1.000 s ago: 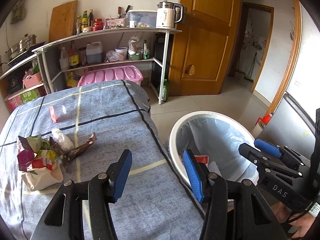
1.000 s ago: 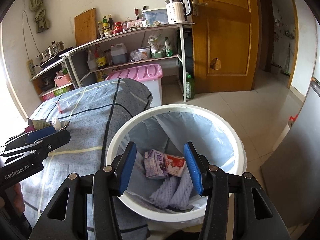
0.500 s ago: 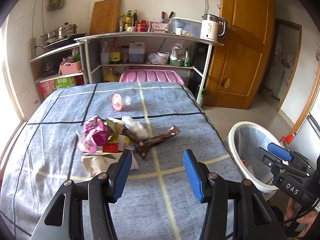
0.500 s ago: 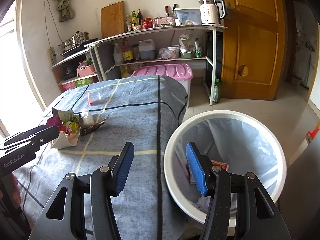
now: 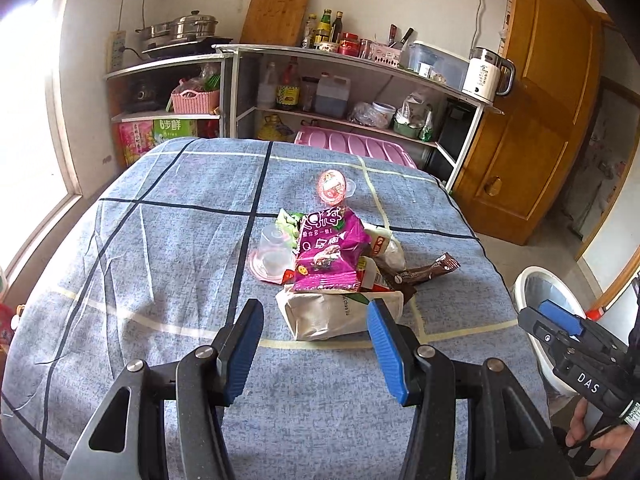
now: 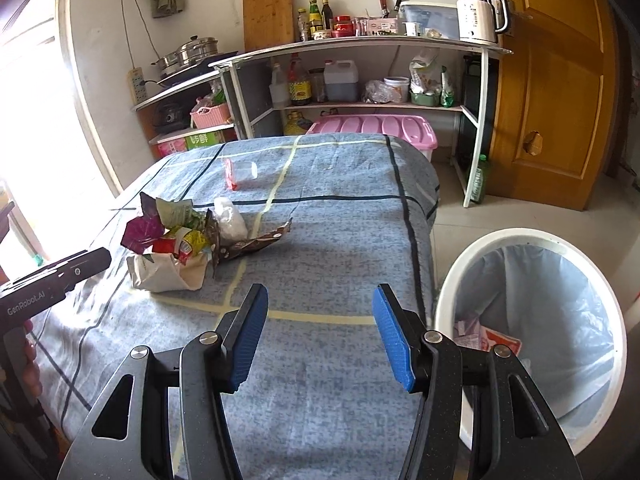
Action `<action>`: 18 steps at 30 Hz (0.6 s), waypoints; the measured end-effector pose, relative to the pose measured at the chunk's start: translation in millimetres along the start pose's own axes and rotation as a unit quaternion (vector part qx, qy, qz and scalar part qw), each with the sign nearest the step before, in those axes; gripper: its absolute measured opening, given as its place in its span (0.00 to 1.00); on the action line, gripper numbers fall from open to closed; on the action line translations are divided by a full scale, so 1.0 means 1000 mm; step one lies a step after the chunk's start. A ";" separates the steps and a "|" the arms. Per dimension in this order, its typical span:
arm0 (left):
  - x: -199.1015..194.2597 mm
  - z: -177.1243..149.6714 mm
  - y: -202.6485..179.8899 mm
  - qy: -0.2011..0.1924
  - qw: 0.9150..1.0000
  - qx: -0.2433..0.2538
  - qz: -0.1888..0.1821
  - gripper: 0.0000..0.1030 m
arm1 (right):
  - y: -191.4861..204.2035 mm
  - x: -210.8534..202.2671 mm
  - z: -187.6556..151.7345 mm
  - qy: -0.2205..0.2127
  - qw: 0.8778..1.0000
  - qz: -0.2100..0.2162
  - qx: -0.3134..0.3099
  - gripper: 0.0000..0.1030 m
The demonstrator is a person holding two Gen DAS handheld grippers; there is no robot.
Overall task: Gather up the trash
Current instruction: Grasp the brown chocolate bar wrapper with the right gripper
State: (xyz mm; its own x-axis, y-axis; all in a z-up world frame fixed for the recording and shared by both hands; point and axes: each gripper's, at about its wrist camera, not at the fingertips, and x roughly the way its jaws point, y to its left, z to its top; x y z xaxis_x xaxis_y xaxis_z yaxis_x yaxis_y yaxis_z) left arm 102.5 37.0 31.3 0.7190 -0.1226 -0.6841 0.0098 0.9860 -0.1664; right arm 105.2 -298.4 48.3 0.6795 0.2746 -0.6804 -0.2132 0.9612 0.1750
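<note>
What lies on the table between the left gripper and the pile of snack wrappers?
Nothing: in the left wrist view only bare checked cloth separates the left gripper, jaws opening and empty, from the pile of snack wrappers. Its nearest piece is a beige bag.

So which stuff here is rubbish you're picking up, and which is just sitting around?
For the job:
- purple snack bag
- brown wrapper
- beige paper bag
- clear cup
- red-lidded jelly cup
- white bin, some trash already inside
- left claw, opening and empty

Just lying about:
- kettle
- cutting board
- pink storage box
</note>
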 end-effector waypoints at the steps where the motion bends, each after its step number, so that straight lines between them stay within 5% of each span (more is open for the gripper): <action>1: 0.002 0.001 0.002 0.002 1.000 -0.001 -0.003 0.58 | 0.002 0.002 0.001 0.000 1.000 0.005 0.002 0.54; 18: 0.047 0.007 -0.001 0.033 0.999 0.038 -0.017 0.63 | 0.017 0.073 0.037 0.045 0.999 0.018 0.005 0.54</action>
State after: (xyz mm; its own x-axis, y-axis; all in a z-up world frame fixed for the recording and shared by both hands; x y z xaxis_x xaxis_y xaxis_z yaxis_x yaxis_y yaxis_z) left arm 140.9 30.6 4.3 0.6706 -0.1616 -0.7240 0.0885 0.9864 -0.1382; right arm 177.2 -261.3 28.0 0.6051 0.3068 -0.7347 -0.2290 0.9508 0.2085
